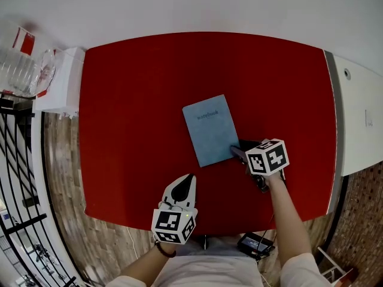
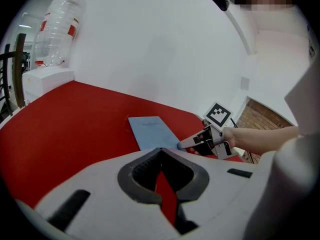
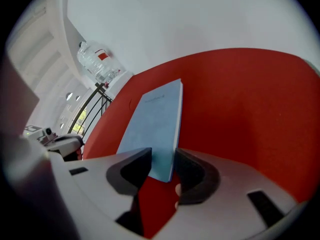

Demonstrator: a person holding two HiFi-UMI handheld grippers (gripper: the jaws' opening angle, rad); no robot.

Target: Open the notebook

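"Where's the notebook [image 1: 209,129]?"

"Closed, on the table [image 1: 131,100], mid-way, long axis eleven to five. The right gripper [image 1: 237,152] is nearer: its jaws are wide and the five-o'clock corner sits between them, unpinched."

"And the left?"

"The left gripper [image 1: 188,181] has its jaws together, well off at seven."

Setting: you work in a plain indoor room, closer to an office or studio than a home; its exact kind cannot be told.
Walls: a bare white wall [image 1: 179,5] ahead of you; brick facing [image 1: 359,220] at your lower right.
Floor: wood planks [image 1: 66,178].
Furniture: one red table [image 1: 131,100].
Left side: a large water bottle [image 1: 18,70] by a white stand [image 1: 63,82], near a black metal railing [image 1: 18,178].
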